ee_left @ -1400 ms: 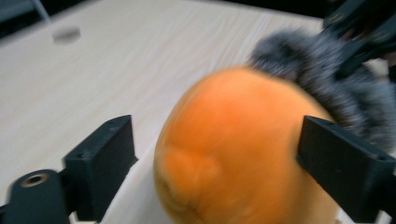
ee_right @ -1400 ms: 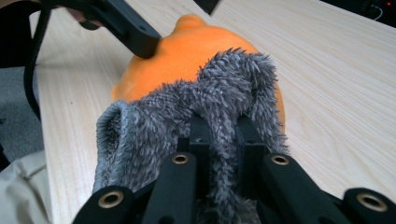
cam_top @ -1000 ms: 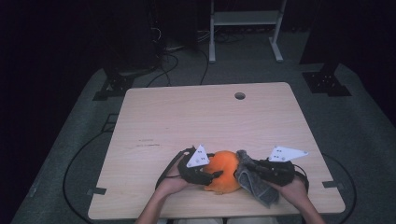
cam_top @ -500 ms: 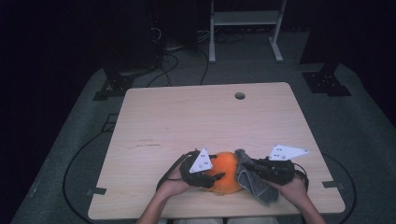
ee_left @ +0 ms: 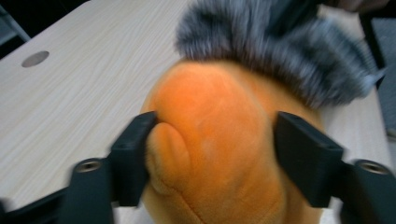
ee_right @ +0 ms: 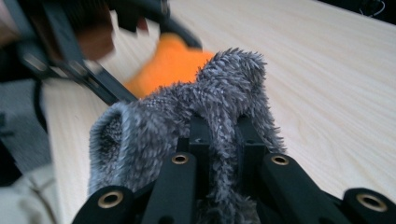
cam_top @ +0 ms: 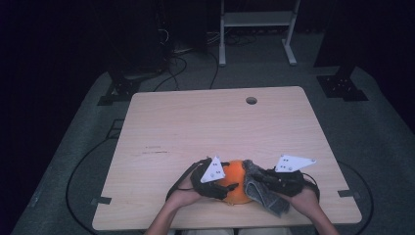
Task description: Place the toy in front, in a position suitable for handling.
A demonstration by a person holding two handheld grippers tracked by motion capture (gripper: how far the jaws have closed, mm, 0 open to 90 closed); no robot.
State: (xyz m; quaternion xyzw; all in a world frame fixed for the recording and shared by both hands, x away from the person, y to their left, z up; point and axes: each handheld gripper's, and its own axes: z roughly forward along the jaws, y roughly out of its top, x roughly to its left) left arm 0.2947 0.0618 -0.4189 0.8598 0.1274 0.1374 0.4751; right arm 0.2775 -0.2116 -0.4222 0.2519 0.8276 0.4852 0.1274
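You're clamping the orange plush [ee_left: 219,144] w/ the left gripper [cam_top: 215,183], jaws spread wide around its body. Right gripper [cam_top: 274,182] is pinching the grey fuzzy cloth [ee_right: 205,116], jaws narrow, fabric bunched btwn them. Both are sitting at the near edge of the table [cam_top: 205,127], cloth touching the plush. Risk imo: the plush is soft and round, so it's probably squirming out if you're rubbing hard; the cloth's slipping too, w/ so thin a pinch.

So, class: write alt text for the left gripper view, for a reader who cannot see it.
Two black jaws clamp an orange plush toy from either side, its soft body bulging between them. A fuzzy grey cloth lies against the toy's far side, on a pale wooden table.
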